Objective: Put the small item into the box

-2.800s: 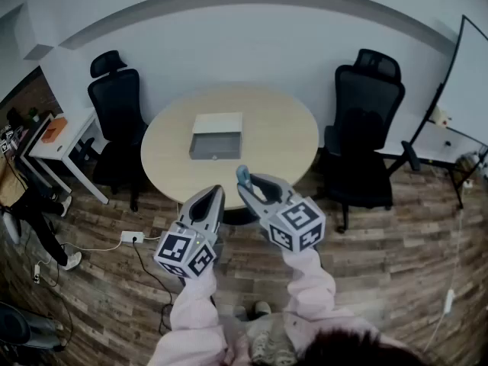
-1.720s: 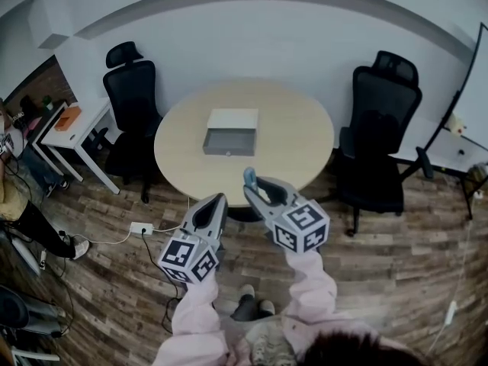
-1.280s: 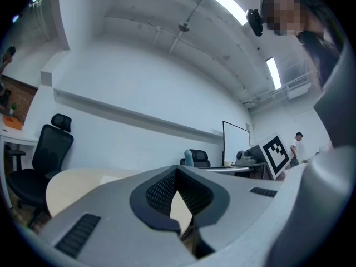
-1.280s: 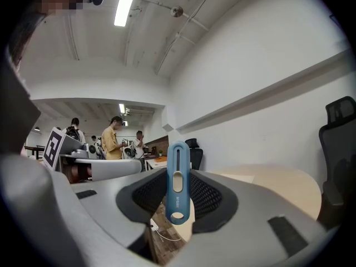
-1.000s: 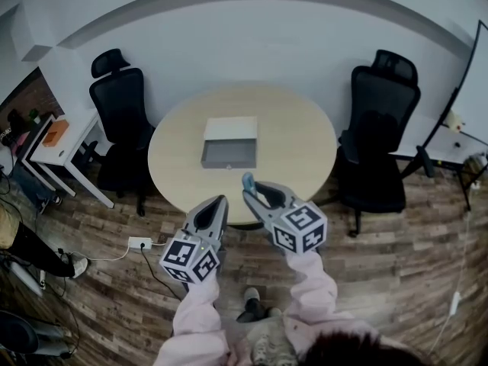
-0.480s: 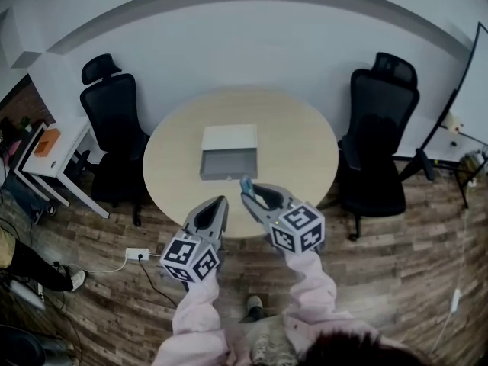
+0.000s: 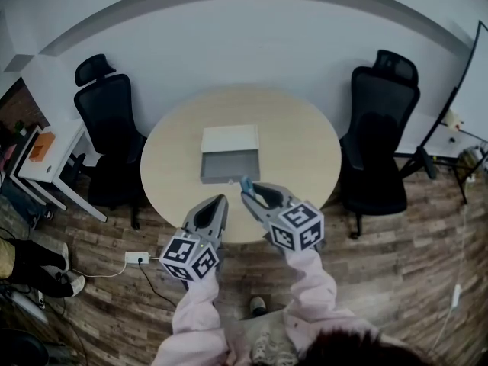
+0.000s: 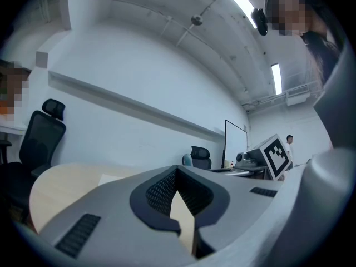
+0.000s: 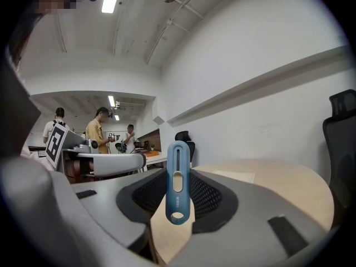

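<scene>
Blue small item [image 9: 178,183] upright in right gripper [image 7: 250,192] jaws

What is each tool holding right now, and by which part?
The right tool grips a small blue item around its middle, one end poking past the tips. The left tool is shut, empty.

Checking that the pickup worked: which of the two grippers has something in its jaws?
The right gripper: a small blue item stands clamped between its jaws. The left gripper differs: its jaws meet at the tips with nothing between them.
</scene>
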Demonstrator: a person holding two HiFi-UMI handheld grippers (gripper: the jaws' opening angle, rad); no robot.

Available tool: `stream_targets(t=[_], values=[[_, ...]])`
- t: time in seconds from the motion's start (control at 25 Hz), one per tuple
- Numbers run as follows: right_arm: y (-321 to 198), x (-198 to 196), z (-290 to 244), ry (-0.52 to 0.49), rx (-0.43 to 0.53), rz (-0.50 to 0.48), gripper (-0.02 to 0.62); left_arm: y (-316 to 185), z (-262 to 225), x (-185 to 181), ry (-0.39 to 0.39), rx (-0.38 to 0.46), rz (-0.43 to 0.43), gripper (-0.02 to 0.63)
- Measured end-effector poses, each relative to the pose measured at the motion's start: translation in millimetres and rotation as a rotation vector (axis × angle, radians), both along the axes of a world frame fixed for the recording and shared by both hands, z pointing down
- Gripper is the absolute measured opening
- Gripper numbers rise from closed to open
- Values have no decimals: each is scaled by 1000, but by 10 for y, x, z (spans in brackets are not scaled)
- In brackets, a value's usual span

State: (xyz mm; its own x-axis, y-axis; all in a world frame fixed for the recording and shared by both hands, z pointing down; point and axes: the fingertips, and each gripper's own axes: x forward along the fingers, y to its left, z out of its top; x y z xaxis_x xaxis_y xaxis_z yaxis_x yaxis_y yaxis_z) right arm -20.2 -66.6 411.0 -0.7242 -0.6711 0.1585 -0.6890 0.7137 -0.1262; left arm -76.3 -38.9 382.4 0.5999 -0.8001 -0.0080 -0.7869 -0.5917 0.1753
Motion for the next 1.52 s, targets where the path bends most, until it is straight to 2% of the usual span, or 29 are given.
stream_targets(t=[0.56,1.12,1.52], values=[[-290,-30,61,-3,-16,4,132,-283,92,-60,2,-18,-6,11],[-1044,-12,106,26,-46,-39,132,-991,143,-53,7,-45,-44,11],[-1367,-37,204,34,-76,-96,132,-1303,238,-33,9,-66,-87,11]])
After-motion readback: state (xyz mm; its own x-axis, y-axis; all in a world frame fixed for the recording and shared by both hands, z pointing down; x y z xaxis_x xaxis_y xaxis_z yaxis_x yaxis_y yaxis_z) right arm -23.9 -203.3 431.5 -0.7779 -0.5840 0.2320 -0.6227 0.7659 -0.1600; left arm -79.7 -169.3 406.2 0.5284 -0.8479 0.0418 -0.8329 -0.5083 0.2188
